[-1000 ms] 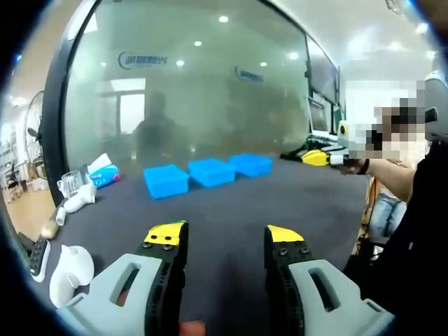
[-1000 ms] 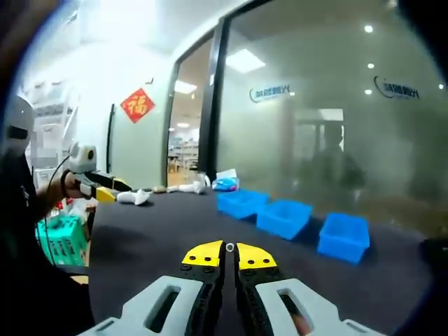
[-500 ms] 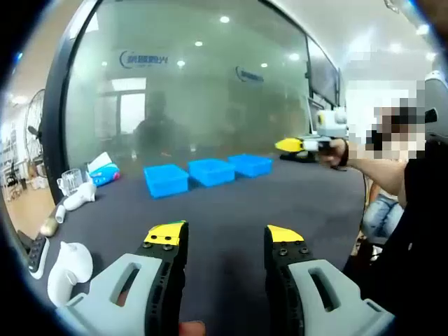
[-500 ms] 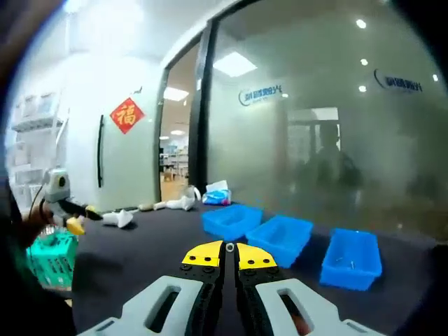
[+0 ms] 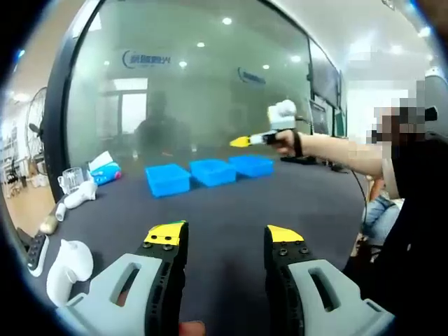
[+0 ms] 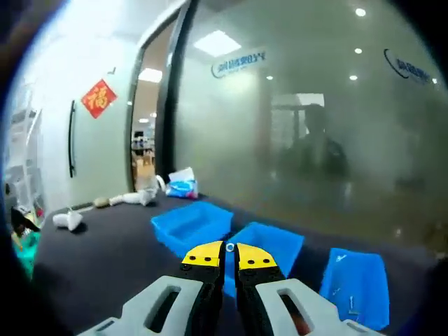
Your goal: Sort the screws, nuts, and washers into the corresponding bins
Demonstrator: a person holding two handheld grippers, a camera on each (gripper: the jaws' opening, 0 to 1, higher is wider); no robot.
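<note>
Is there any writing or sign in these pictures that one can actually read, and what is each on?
"福": on the red diamond sign on the wall beside the doorway.
Blue logo lettering on the frosted glass wall: too blurred to read.
Second blue logo further along the glass: also unreadable.

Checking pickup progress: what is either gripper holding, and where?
The right gripper pinches a small washer at its rim between its fingertips. The left gripper holds nothing.

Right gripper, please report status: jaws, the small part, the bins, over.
Right gripper shut on small ring-shaped part, above middle blue bin. Left gripper open, empty, low over dark table. Nothing in the way.
</note>
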